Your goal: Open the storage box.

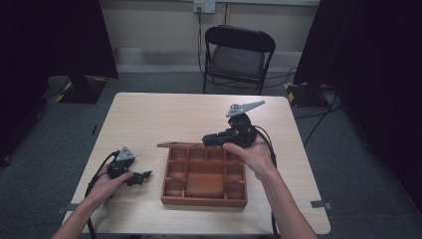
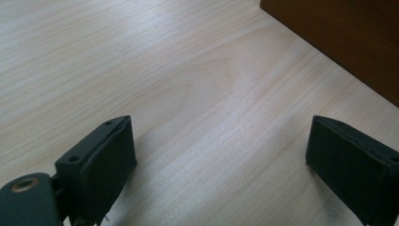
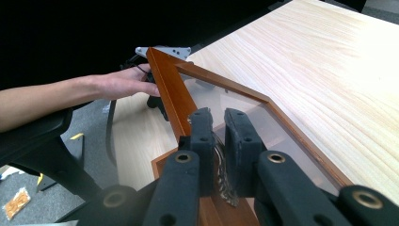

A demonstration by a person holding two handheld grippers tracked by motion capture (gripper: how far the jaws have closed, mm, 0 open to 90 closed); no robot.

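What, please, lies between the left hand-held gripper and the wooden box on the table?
Nothing: in the high view, only bare tabletop separates the left hand-held gripper from the wooden box. The left gripper view shows the same bare wood.
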